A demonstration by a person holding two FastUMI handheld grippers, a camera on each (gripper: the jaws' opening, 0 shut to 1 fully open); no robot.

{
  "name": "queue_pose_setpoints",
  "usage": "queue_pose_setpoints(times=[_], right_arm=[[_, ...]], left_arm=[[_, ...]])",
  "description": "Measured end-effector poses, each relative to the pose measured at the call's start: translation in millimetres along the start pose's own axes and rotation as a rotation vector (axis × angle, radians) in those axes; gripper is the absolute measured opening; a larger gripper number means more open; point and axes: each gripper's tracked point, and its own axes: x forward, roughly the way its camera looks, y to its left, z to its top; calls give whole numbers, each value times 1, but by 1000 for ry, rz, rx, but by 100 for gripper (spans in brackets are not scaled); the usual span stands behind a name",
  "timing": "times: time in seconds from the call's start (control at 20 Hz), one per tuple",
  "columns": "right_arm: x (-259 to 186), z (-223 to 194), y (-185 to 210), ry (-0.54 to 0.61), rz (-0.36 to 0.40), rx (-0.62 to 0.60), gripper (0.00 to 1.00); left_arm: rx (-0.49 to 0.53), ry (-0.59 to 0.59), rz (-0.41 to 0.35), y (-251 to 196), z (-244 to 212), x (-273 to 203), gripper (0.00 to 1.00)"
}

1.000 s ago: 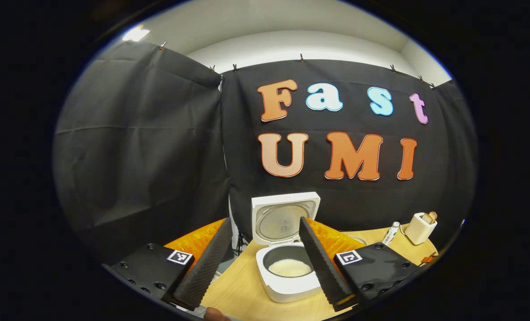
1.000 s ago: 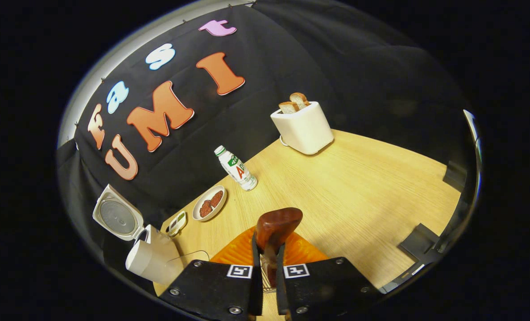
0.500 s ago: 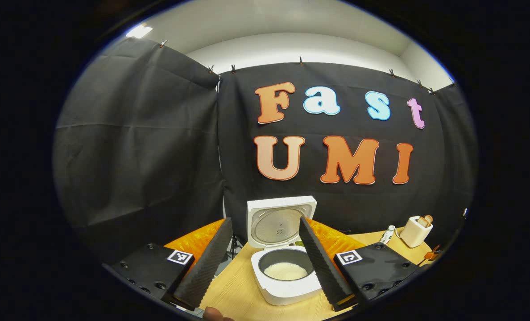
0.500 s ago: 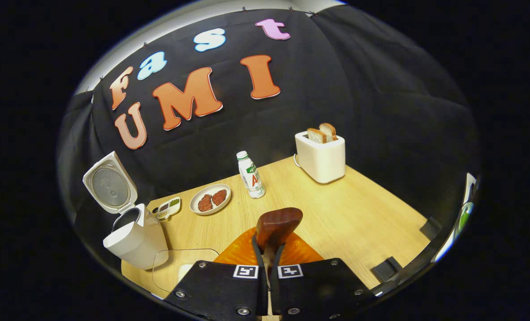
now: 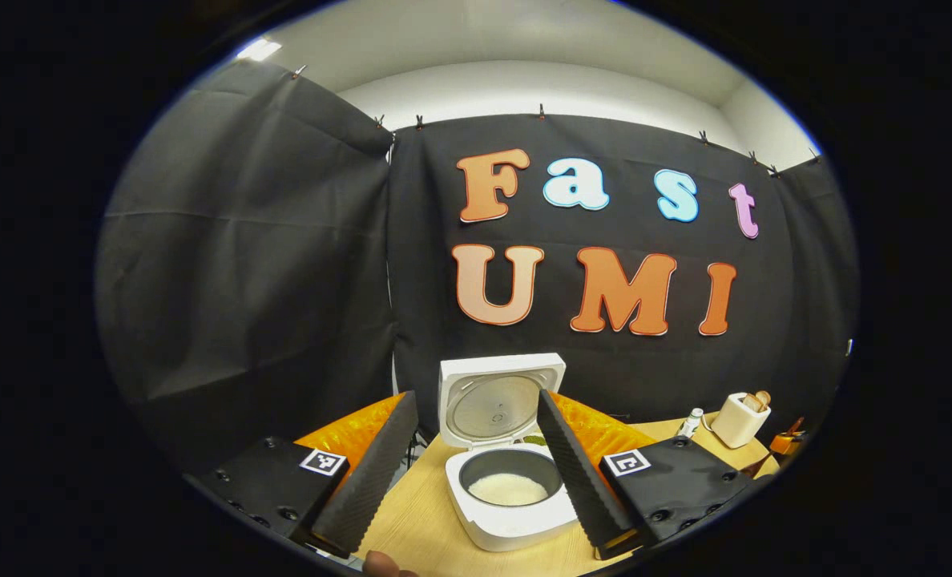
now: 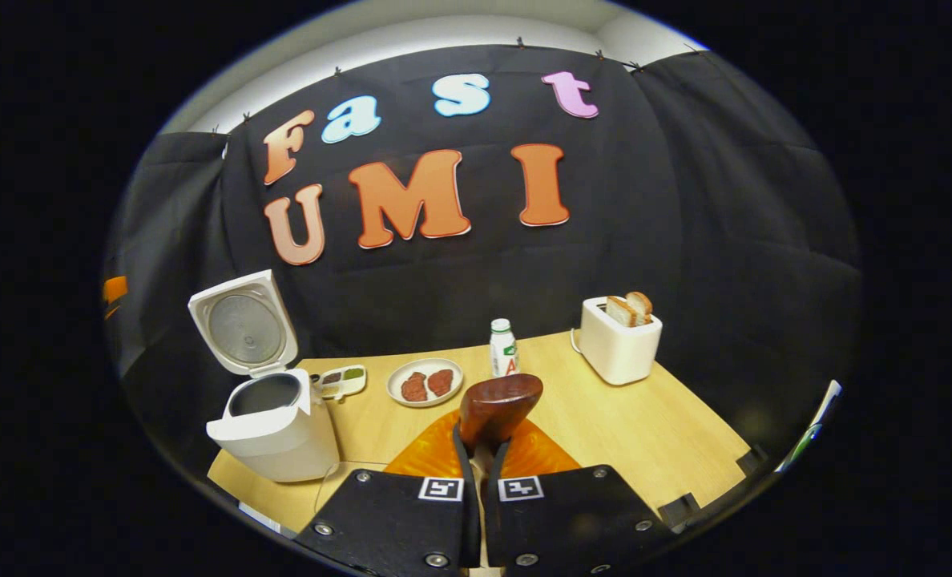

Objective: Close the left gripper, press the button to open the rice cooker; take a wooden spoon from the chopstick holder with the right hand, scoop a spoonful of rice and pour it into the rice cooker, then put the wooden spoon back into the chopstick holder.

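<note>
Wood-grain table (image 6: 644,417) carries the white rice cooker (image 6: 272,433) at its left end, lid up, rice in the pot (image 5: 508,487). Toaster (image 6: 619,340), bottle (image 6: 504,350) and plate (image 6: 425,382) sit along the back. Right gripper (image 6: 480,473) is clenched on the wooden spoon (image 6: 498,407), brown glossy bowl sticking out. Left gripper (image 5: 476,473) is released, fingers wide apart, cooker between them.

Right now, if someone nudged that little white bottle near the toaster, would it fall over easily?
Probably yes. The bottle is tall and narrow and stands upright on the smooth wooden table, so a push near its cap would likely tip it. Being round, it would probably roll once down. It looks like light plastic.
</note>
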Motion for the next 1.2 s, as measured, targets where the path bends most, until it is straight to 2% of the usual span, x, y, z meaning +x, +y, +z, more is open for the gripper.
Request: queue_pose_setpoints(times=[0.2, 0.35, 0.75, 0.95, 1.2], right_arm=[[15, -30, 42, 29, 73, -43, 2], [31, -66, 60, 73, 96, -73, 2], [51, -132, 68, 120, 85, -187, 2], [49, -149, 80, 169, 108, -55, 2], [46, -164, 111, 248, 191, 260, 1]], left_arm=[[8, 4, -3, 4, -1, -2, 100], [21, 5, 2, 6, -1, -3, 100], [21, 29, 24, 9, -11, -4, 100], [25, 32, 33, 11, -10, -7, 100], [23, 34, 42, 14, -14, -9, 100]])
